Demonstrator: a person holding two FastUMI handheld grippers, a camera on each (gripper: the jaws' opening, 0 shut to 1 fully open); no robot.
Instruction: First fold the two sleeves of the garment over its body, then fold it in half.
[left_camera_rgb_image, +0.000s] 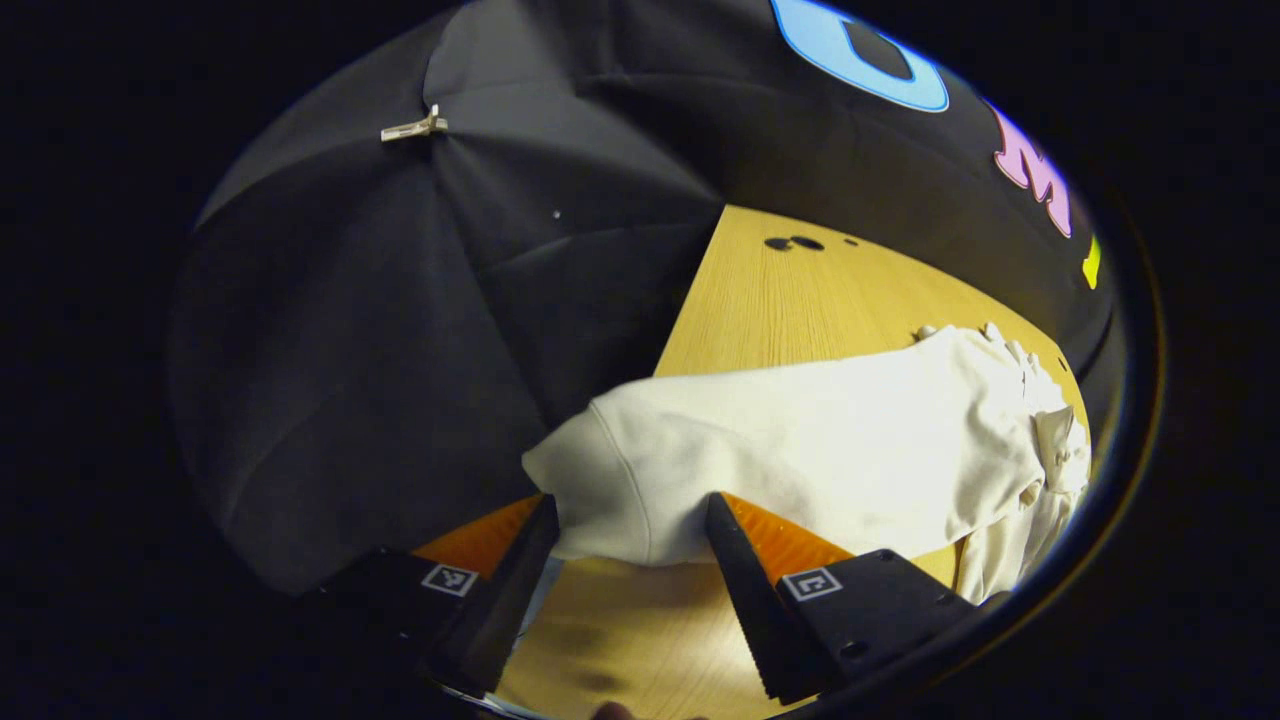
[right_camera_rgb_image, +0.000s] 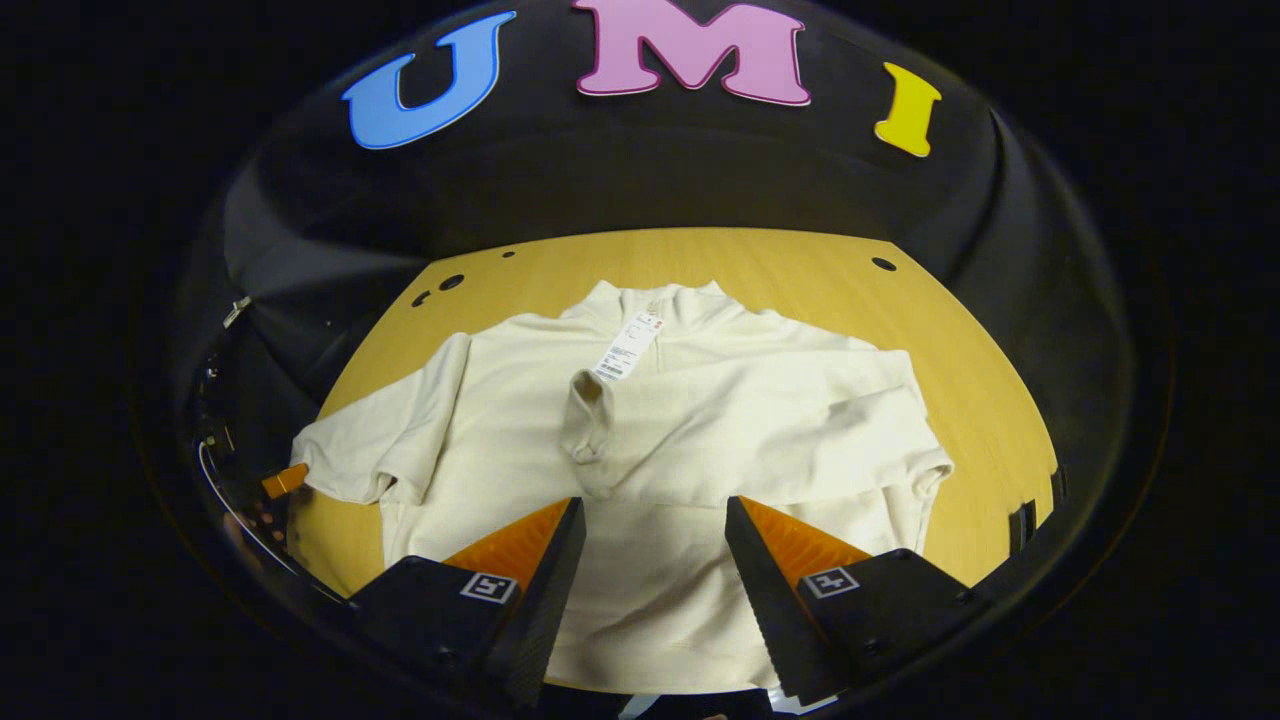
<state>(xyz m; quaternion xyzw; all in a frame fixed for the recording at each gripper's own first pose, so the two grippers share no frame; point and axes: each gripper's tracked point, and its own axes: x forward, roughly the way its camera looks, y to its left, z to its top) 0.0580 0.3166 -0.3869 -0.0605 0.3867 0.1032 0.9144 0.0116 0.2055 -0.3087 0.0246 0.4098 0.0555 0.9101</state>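
Left gripper view, near to far:
- The left tool (left_camera_rgb_image: 632, 535) stands at 6 o'clock with its fingers set apart. The cuff end of the outstretched sleeve (left_camera_rgb_image: 610, 485) lies in the gap between them. Whether either finger touches the cloth cannot be told.
- The garment (left_camera_rgb_image: 830, 450), cream in colour, runs from the cuff toward 3 o'clock, where its cloth bunches into folds.
- The worktop (left_camera_rgb_image: 780, 300), of light wood, shows bare below the cuff and again beyond the garment toward 12 o'clock. Small dark holes (left_camera_rgb_image: 792, 243) mark its far part.
- A pale clip (left_camera_rgb_image: 414, 127) sits on the black cloth wall at 11 o'clock.

Right gripper view, near to far:
- The right tool (right_camera_rgb_image: 655, 545) stands at 6 o'clock with its fingers apart. It holds nothing. The lower body of the garment (right_camera_rgb_image: 660, 440) lies under the gap.
- The garment lies flat on the worktop (right_camera_rgb_image: 960, 330), collar at 12 o'clock and hem at 6 o'clock.
- The folded sleeve (right_camera_rgb_image: 750, 430) lies across the chest from 3 o'clock, its cuff near the centre.
- The other sleeve extends toward 9 o'clock, unfolded. A finger of the left tool (right_camera_rgb_image: 284, 481) shows just beside its cuff at the worktop's edge.
- A paper tag (right_camera_rgb_image: 628, 348) rests below the collar (right_camera_rgb_image: 655, 298).
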